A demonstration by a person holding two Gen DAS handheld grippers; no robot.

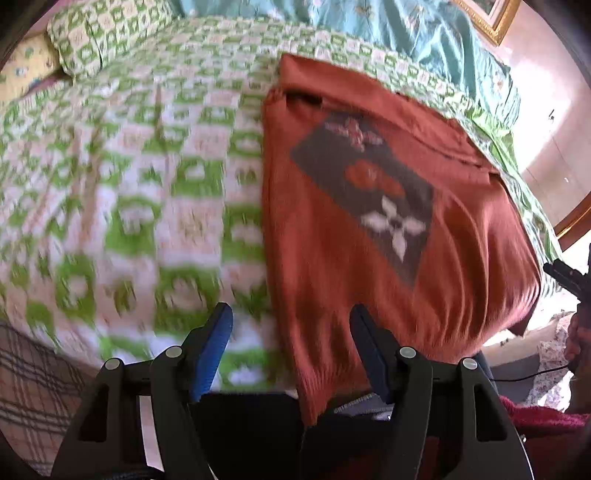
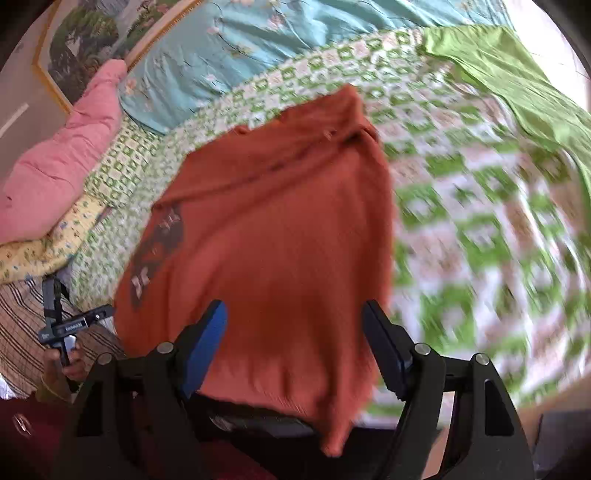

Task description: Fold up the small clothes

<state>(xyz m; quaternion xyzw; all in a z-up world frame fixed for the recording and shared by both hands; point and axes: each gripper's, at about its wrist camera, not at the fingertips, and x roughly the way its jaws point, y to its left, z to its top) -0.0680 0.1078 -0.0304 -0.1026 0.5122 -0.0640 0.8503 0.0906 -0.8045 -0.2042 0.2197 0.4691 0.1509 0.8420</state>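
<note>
A rust-orange T-shirt (image 1: pixel 369 229) with a dark printed panel lies on the green-and-white patterned bed cover (image 1: pixel 129 184), its lower hem hanging over the near bed edge. My left gripper (image 1: pixel 291 317) is open, its jaws straddling the shirt's left hem edge without pinching it. In the right wrist view the same shirt (image 2: pixel 280 229) fills the middle, and my right gripper (image 2: pixel 295 314) is open with the shirt's lower part between its jaws. The left gripper's body (image 2: pixel 70 325) shows at the far left of the right wrist view. Both views are motion-blurred.
A green-patterned pillow (image 1: pixel 107 33) and a teal sheet (image 1: pixel 406 33) lie at the far side of the bed. A pink bundle (image 2: pixel 62 155) and a green cloth (image 2: pixel 517 85) lie on the bed. A plaid cloth (image 1: pixel 33 384) hangs at the near left.
</note>
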